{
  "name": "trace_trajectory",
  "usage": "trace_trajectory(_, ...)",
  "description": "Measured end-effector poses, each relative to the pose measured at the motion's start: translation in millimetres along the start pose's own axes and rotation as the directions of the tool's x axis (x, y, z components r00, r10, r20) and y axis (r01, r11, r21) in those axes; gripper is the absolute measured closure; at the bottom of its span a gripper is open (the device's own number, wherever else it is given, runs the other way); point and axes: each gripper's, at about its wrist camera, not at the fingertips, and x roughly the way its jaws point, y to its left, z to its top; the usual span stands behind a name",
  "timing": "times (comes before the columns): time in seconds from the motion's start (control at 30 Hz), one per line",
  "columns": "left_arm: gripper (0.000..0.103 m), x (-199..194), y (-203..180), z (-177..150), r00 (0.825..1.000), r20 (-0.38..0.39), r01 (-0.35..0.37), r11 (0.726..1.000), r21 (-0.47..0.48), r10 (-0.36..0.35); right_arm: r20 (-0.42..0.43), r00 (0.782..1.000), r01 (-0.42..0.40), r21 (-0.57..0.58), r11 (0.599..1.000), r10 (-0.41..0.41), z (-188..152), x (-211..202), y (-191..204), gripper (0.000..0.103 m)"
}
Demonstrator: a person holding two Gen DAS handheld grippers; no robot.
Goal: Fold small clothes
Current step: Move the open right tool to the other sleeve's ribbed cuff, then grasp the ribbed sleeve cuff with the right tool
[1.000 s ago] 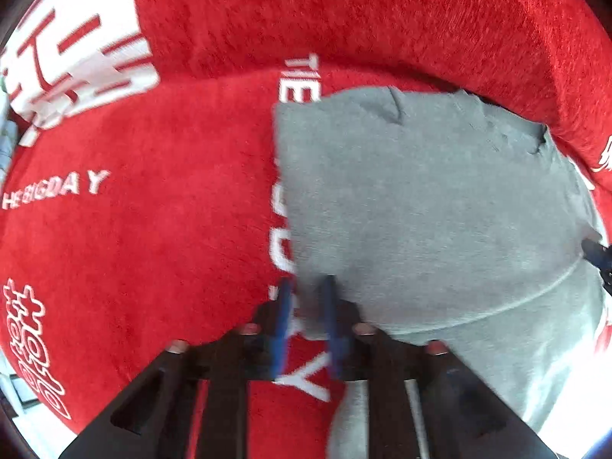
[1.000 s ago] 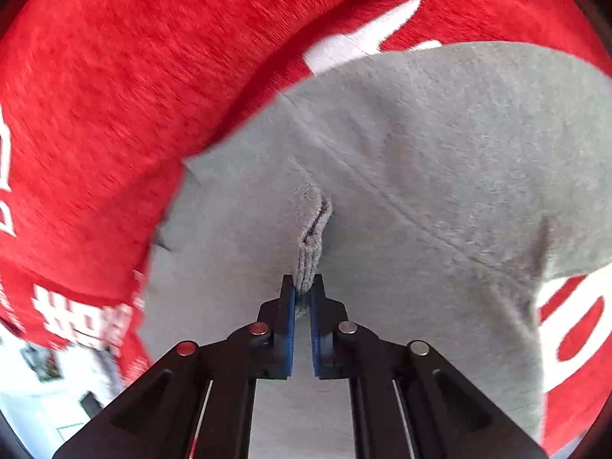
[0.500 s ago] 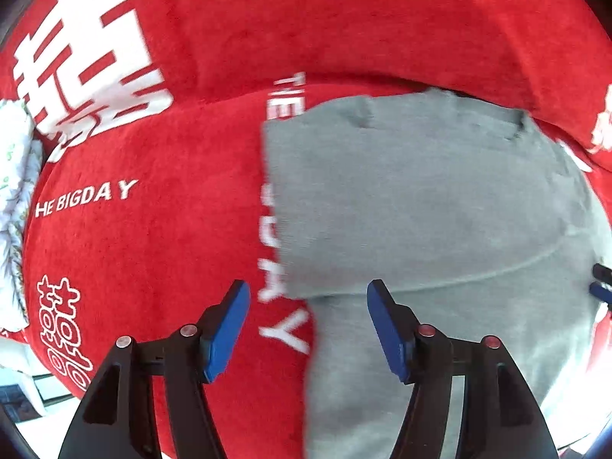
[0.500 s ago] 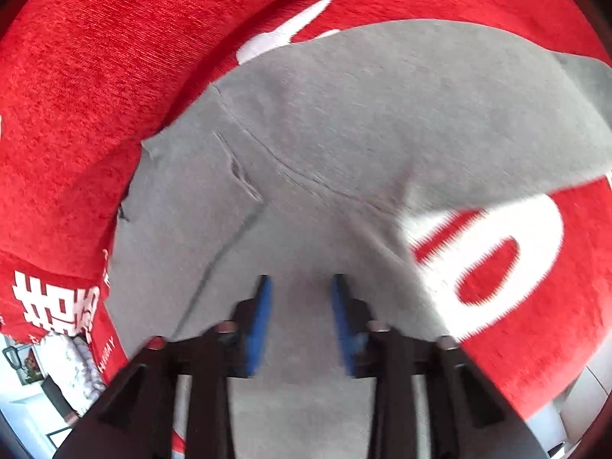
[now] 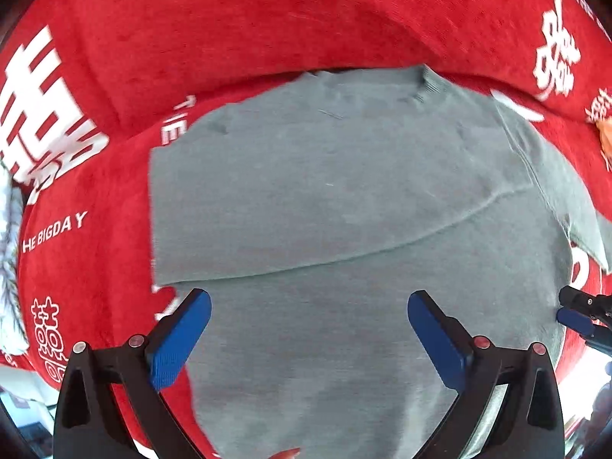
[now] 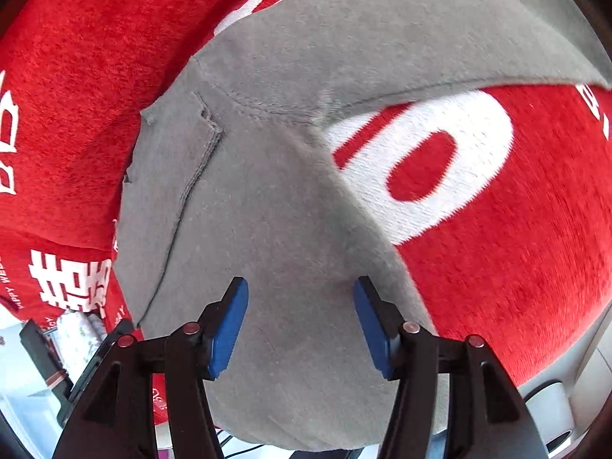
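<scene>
Both tongs have just been opening: the left tongs and right tongs hang released, nothing between them, above the folded grey shirt on a red blanket.

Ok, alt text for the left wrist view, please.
A grey garment, one side folded over, lies flat on a red blanket with white lettering. The left gripper hangs open above it, holding nothing.

one grey garment, one red cloth, two grippers: left gripper, right gripper.
</scene>
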Motion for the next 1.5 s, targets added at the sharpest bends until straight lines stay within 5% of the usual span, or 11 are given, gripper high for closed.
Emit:
trace_trajectory(0.23,0.0,20.3,-28.0,8.1,0.998,-0.063,-0.001,1.0,-0.001,0.001,0.061,0.997,-0.039,0.052,0.998,0.036,12.5,-26.9,-39.2,0.041)
trace_trajectory(0.5,0.0,31.0,-67.9,14.0,0.992,-0.118,0.055,0.997,0.063,-0.047,0.236,0.97,-0.111,0.21,0.971,0.06,41.0,-64.6,-111.7,0.041)
trace_trajectory(0.9,0.0,29.2,-117.4,24.1,0.988,-0.128,0.099,0.992,0.083,-0.088,0.428,0.896,-0.297,0.375,0.878,0.121,82.3,-84.6,-173.3,0.041)
trace_trajectory(1.33,0.0,29.4,-150.5,36.3,0.988,-0.128,0.095,0.992,0.082,-0.084,0.547,0.808,-0.508,0.46,0.728,0.218,108.5,-85.0,-208.7,0.04)
trace_trajectory(1.37,0.0,30.1,-148.9,35.0,0.988,-0.128,0.095,0.992,0.082,-0.084,0.546,0.803,-0.528,0.466,0.71,0.238,110.3,-83.0,-208.6,0.043)
trace_trajectory(1.43,0.0,29.1,-146.8,35.8,0.988,-0.128,0.093,0.992,0.081,-0.082,0.534,0.794,-0.563,0.467,0.682,0.29,113.9,-77.7,-207.2,0.071)
trace_trajectory(1.47,0.0,29.8,-146.9,35.1,0.988,-0.13,0.09,0.993,0.079,-0.079,0.525,0.788,-0.581,0.461,0.671,0.323,115.7,-74.6,-205.9,0.095)
trace_trajectory(1.5,0.0,31.9,-150.6,34.5,0.988,-0.13,0.087,0.993,0.076,-0.077,0.526,0.779,-0.596,0.451,0.664,0.341,116.8,-73.6,-203.5,0.095)
